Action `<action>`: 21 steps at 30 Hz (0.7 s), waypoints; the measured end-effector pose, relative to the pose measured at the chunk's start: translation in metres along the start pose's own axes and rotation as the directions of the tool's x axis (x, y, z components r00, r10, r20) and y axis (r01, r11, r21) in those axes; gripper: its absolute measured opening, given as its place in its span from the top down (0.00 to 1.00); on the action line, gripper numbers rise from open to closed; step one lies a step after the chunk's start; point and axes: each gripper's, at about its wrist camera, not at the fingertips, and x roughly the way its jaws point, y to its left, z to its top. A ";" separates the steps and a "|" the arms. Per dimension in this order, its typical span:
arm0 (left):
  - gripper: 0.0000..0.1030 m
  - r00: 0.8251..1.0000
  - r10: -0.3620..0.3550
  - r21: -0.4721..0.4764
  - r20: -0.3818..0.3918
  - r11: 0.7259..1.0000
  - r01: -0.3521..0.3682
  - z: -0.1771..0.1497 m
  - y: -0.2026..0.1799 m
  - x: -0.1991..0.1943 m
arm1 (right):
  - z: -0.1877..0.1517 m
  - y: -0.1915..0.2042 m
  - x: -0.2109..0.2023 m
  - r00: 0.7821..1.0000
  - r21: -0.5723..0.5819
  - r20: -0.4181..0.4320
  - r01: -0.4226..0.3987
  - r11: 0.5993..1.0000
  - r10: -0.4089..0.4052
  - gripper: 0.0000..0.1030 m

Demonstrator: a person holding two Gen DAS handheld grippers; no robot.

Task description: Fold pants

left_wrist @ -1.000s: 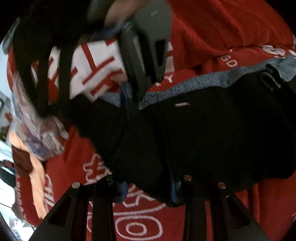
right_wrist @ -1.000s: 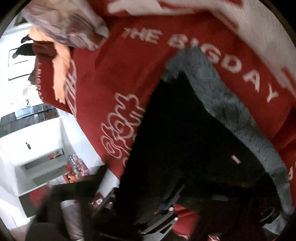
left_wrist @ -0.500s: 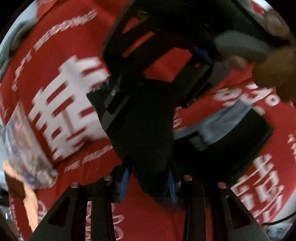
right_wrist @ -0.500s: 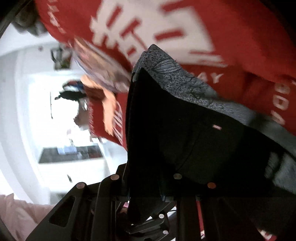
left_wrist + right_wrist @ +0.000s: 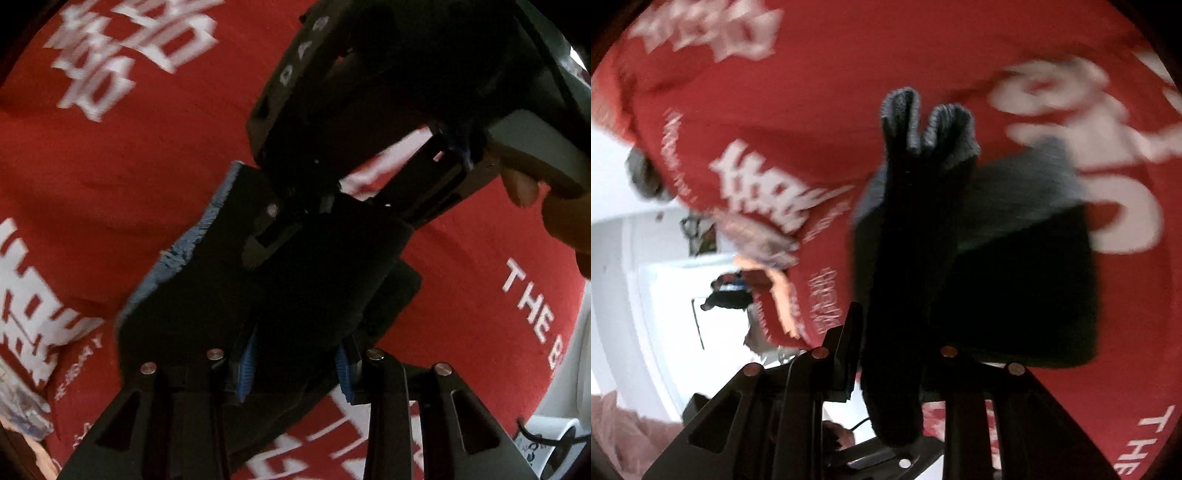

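Left wrist view: red blanket (image 5: pixel 155 177) reads "THE" at 3 o'clock. Left gripper (image 5: pixel 295 363) and right gripper (image 5: pixel 890 373) both clamp the black pants (image 5: pixel 280 280).

Red blanket (image 5: pixel 155 177) carries white lettering: "THE B…" legible right of the black pants (image 5: pixel 295 280), cut off at frame edge; "…DAY" fragment left of them; large white Chinese-style characters blurred, unreadable; "THE" repeats at lower right in right wrist view.
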 end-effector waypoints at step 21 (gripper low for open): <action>0.03 0.921 0.009 -0.449 -0.389 0.871 -0.198 -0.090 0.095 -0.073 | -0.037 0.053 -0.021 0.867 -0.267 0.126 0.497 0.825 -0.482 0.34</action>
